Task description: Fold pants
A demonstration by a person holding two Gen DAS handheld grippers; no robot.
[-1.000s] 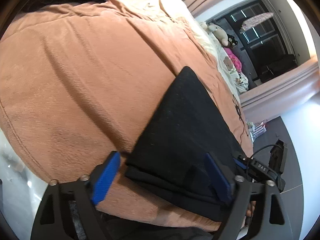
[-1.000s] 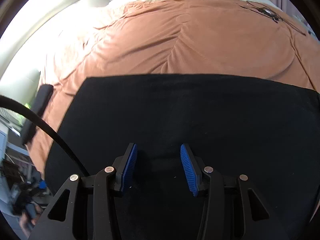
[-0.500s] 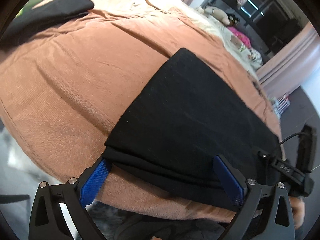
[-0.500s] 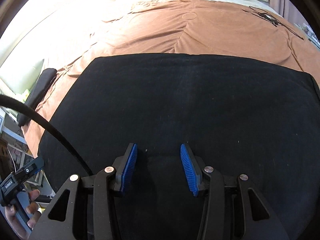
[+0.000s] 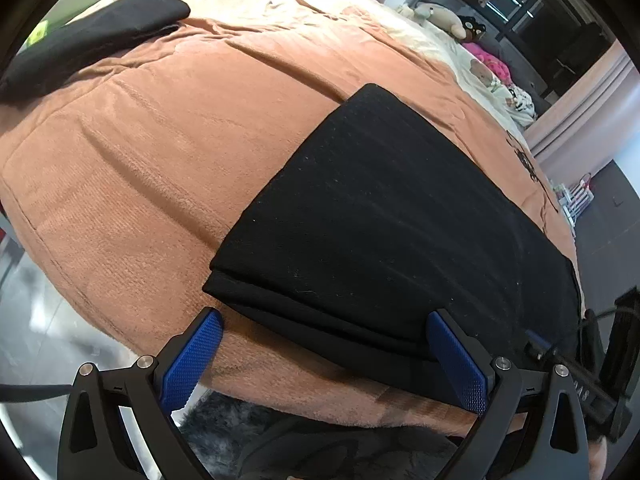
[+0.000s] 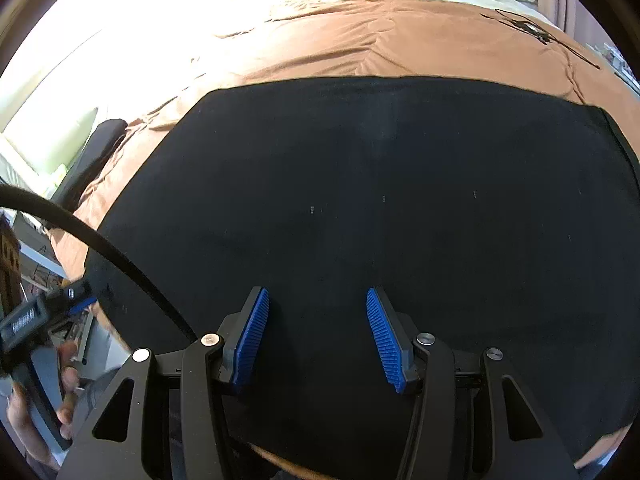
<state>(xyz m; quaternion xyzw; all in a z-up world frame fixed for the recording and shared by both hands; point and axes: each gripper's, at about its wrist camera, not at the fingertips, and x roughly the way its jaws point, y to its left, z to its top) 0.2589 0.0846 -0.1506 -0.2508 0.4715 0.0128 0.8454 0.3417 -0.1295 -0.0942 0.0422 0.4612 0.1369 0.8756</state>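
The bed (image 5: 132,152), spread with a rust-brown blanket (image 6: 380,32), fills most of both views and bears the pants (image 5: 400,216), a black rectangle of matte cloth folded flat into stacked layers, smooth on top with faint lint specks. In the left wrist view the pants lie at centre right, near the bed's lower edge, their layered fold edge showing at the bottom; in the right wrist view they cover the middle and lower frame. A second dark garment (image 5: 92,36) lies at the upper left of the left view, well apart from the pants. Soft toys (image 5: 440,18) sit at the top right, far up the bed. The left tongs (image 5: 328,360) have just been opening and stand wide, spanning the near fold edge, pads not pressing on it. The right tongs (image 6: 318,336) have just been opening and stand parted over the cloth, gripping nothing.
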